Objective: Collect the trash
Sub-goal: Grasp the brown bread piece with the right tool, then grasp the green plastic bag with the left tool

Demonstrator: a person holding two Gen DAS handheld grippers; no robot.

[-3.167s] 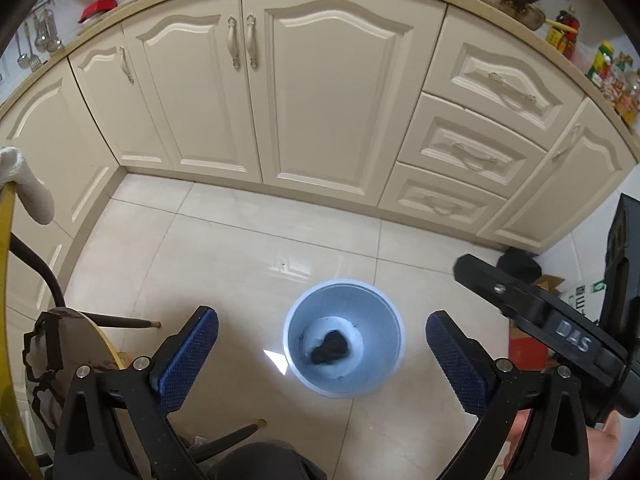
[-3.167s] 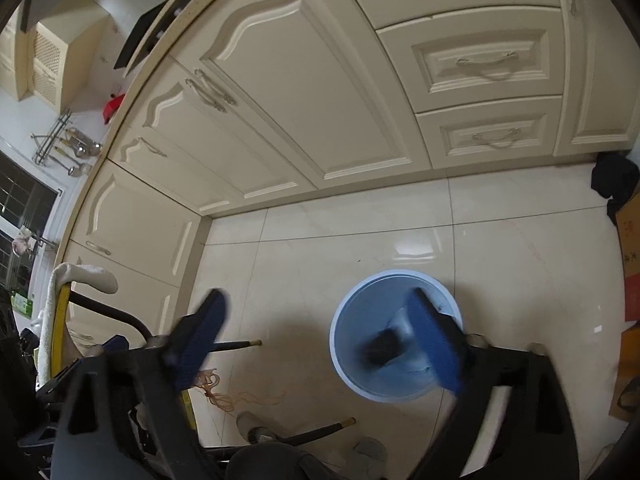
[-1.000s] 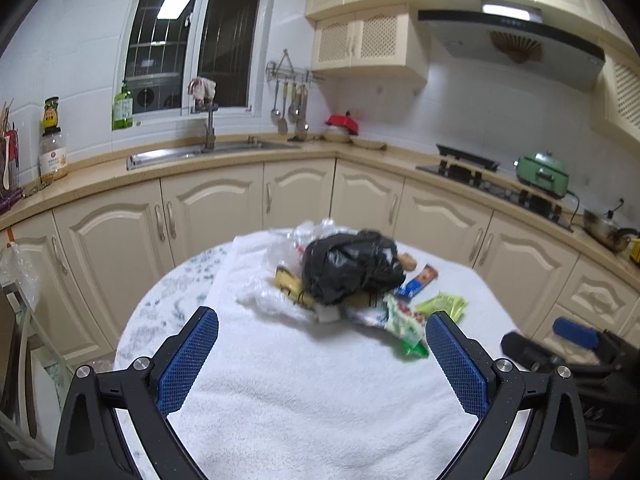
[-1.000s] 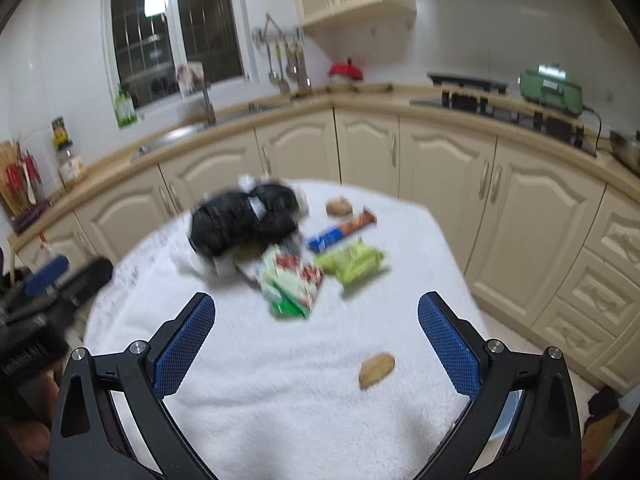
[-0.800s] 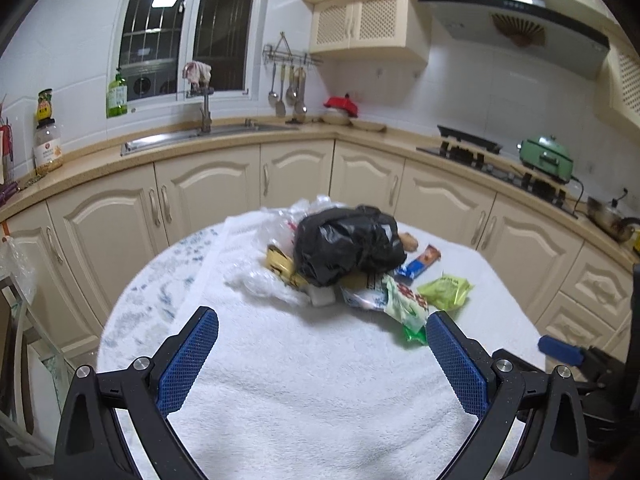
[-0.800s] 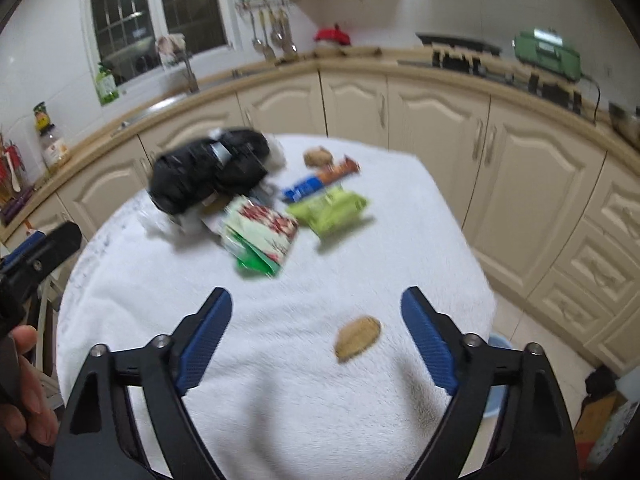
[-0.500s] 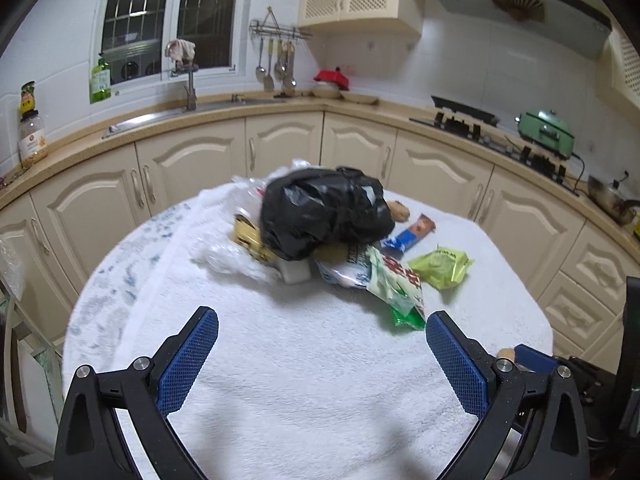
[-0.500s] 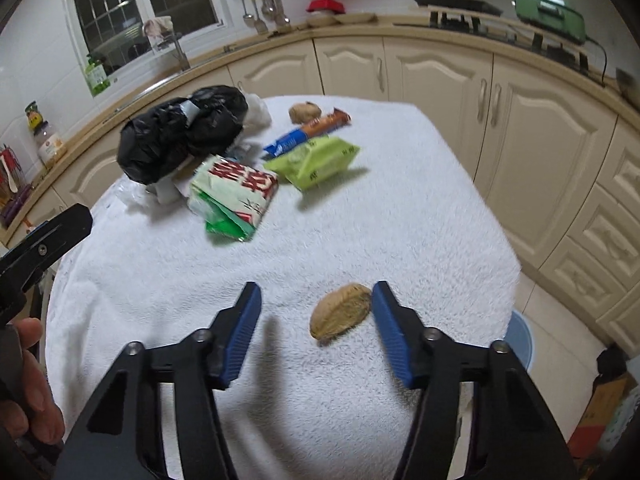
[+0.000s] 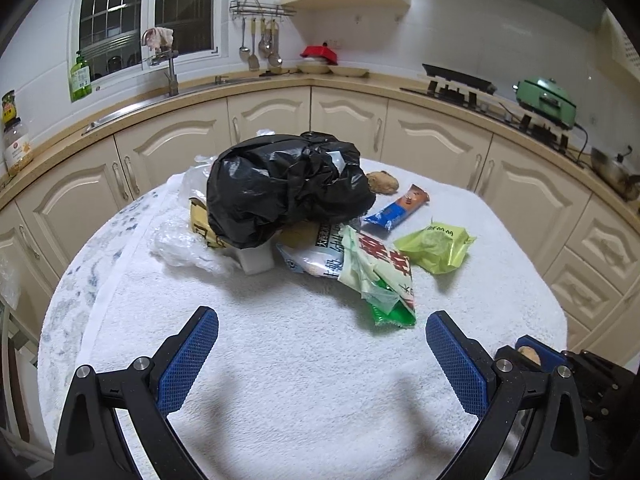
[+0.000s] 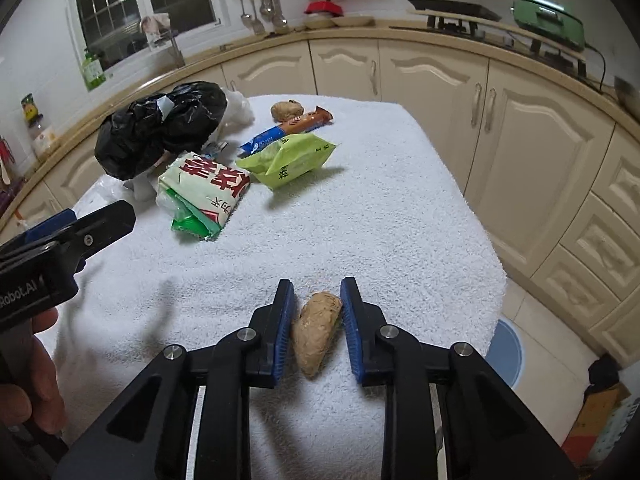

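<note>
A round table under a white towel holds a pile of trash: a black plastic bag, a green and white snack packet, a lime green packet, a blue and orange bar wrapper and a brown lump. My left gripper is open and empty over the towel's near side. My right gripper is closed around a brown bread-like lump lying on the towel near the table's right edge; both pads touch it.
Cream cabinets curve round behind the table. The blue trash bin stands on the tiled floor below the table's right edge. A cardboard box sits at the floor's lower right. The left gripper also shows in the right wrist view.
Both grippers swung up from the bin on the floor to the table. The right gripper moved down onto the loose brown lump and its fingers closed from wide open onto it.
</note>
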